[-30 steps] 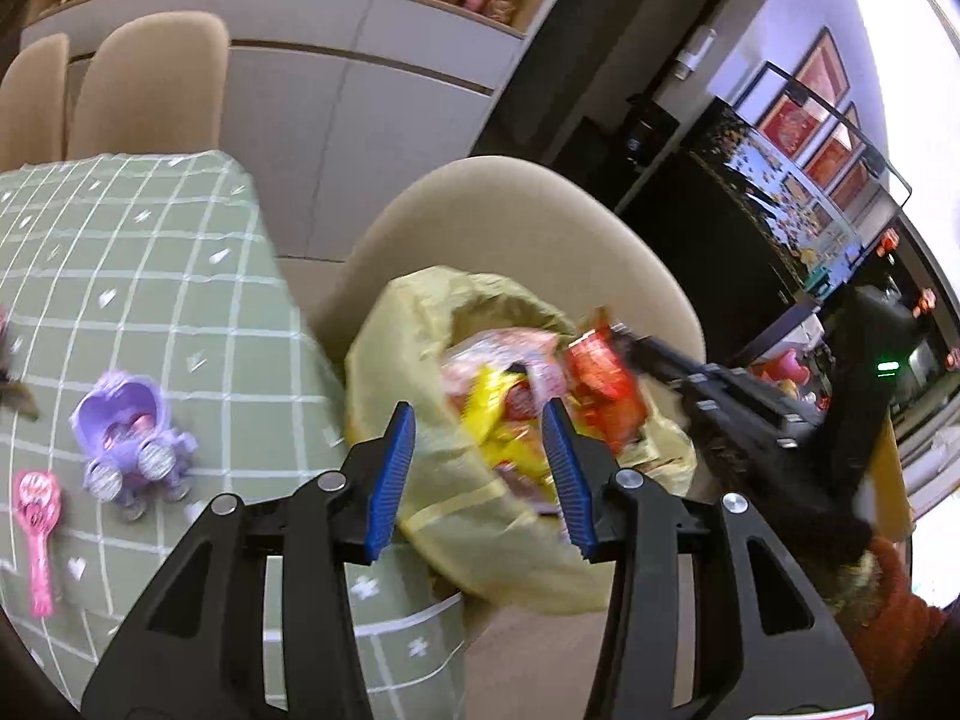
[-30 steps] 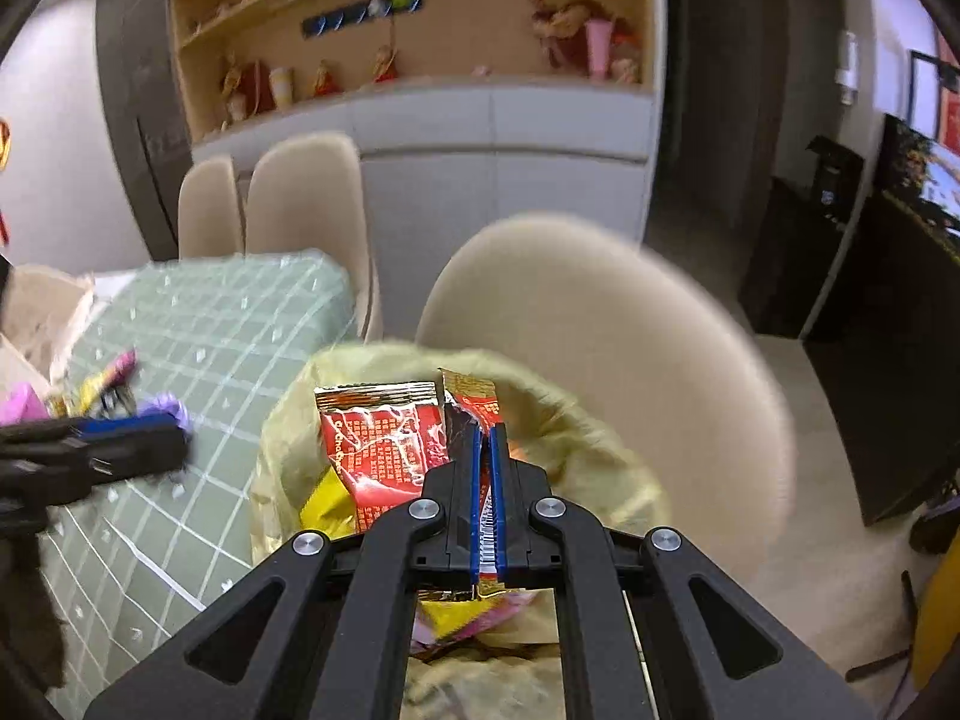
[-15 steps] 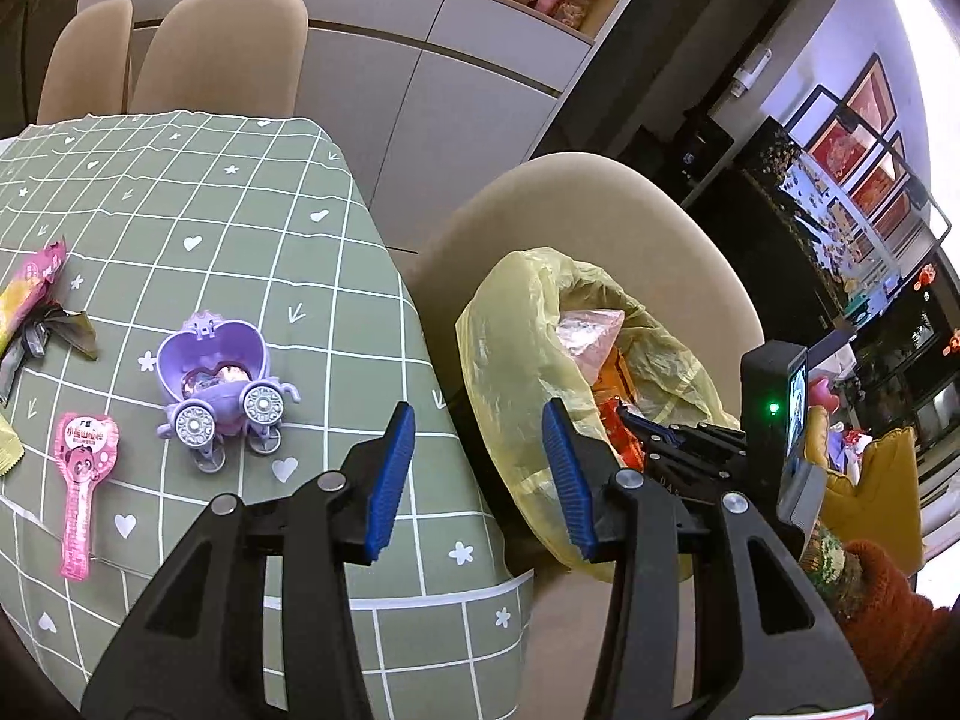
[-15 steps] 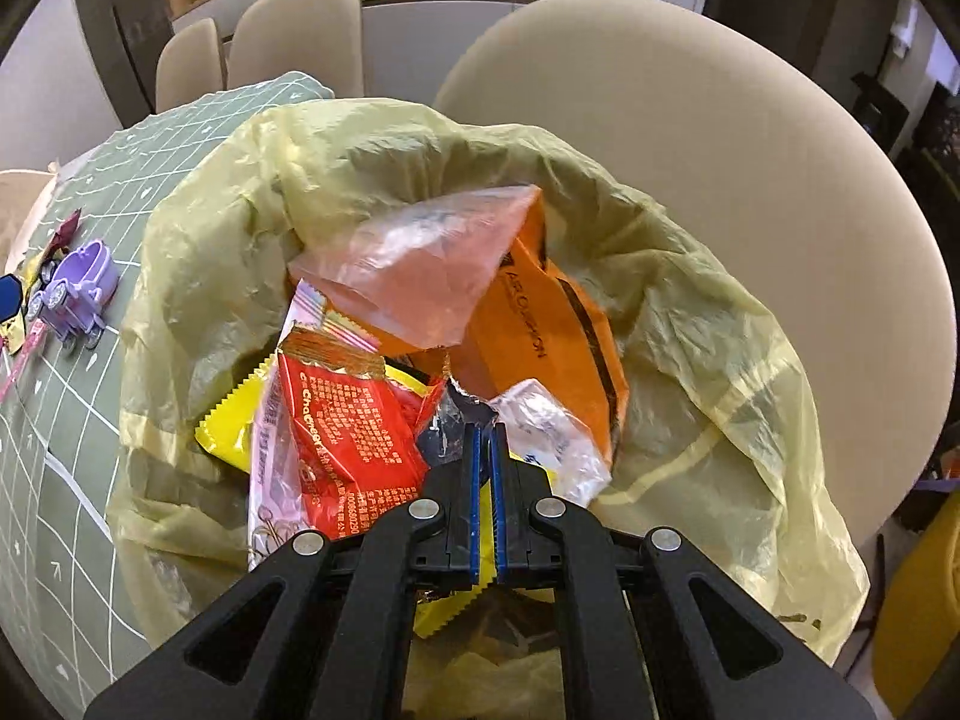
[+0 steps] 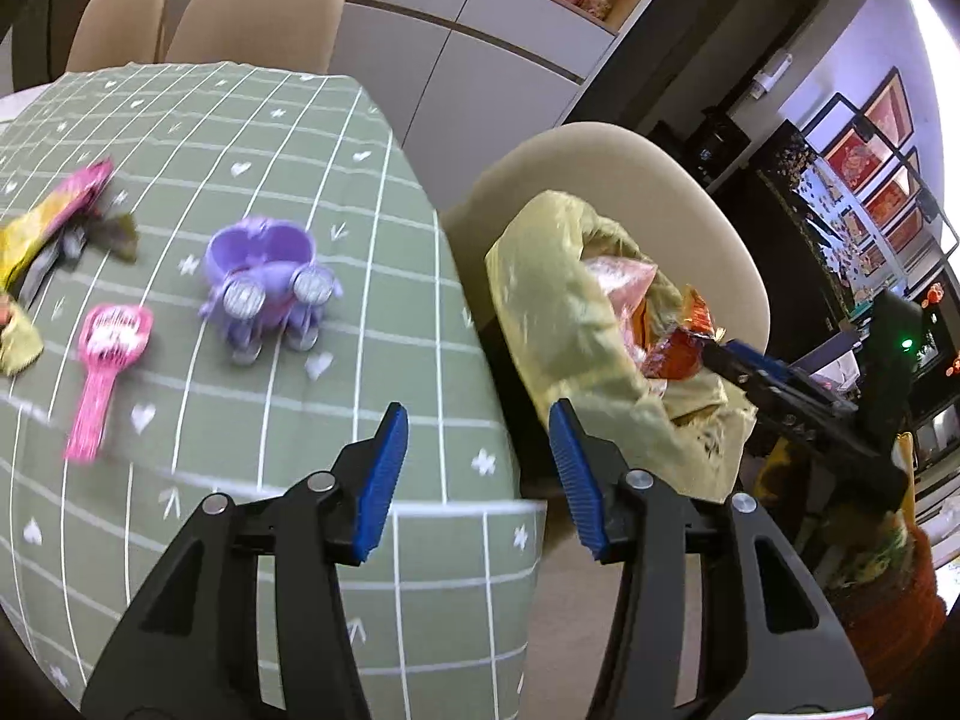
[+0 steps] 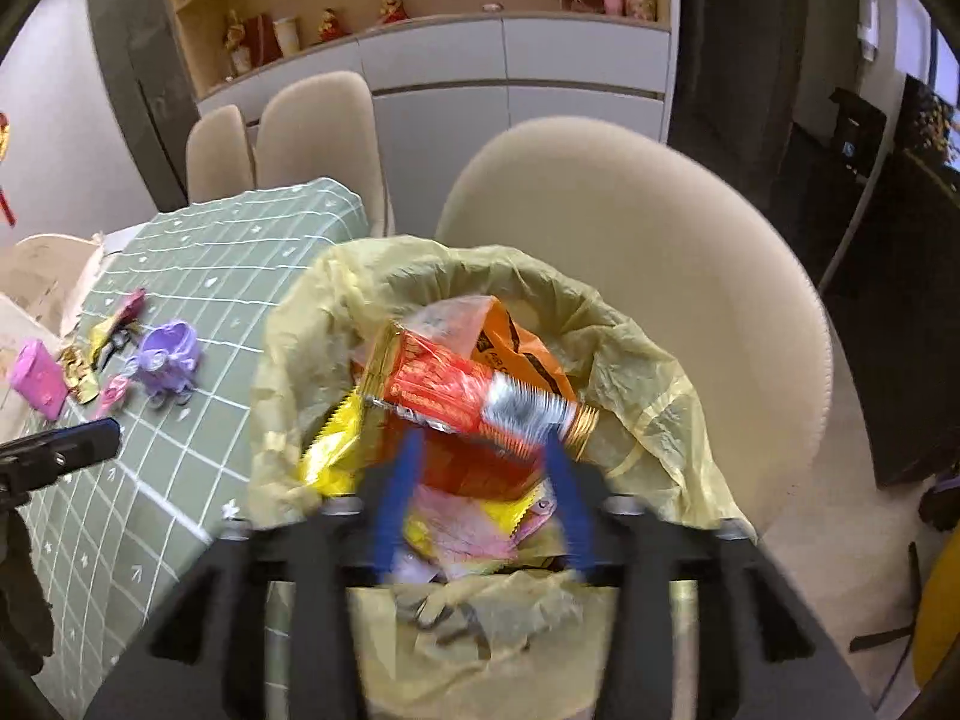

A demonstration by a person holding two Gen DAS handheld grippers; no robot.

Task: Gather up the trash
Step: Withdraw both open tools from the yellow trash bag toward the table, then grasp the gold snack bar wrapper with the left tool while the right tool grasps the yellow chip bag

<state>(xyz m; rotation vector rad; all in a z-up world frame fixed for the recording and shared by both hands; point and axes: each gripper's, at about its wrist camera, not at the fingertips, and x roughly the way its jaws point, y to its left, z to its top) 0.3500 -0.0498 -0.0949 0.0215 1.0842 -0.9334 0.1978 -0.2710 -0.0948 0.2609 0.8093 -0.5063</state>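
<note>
Wrappers left of frame on desk: I judge them light, crinkly, slippery; pinch a flat end | red wrapper in yellow bag on chair | right tool jaws just sprang apart, gripping nothing | left tool half open, empty | desk edge near; room above toys.

My left tongs tilted downward, blue pads apart and empty, just opened a little further, my right tongs also angled down, jaws just sprung wide, gripping nothing
</note>
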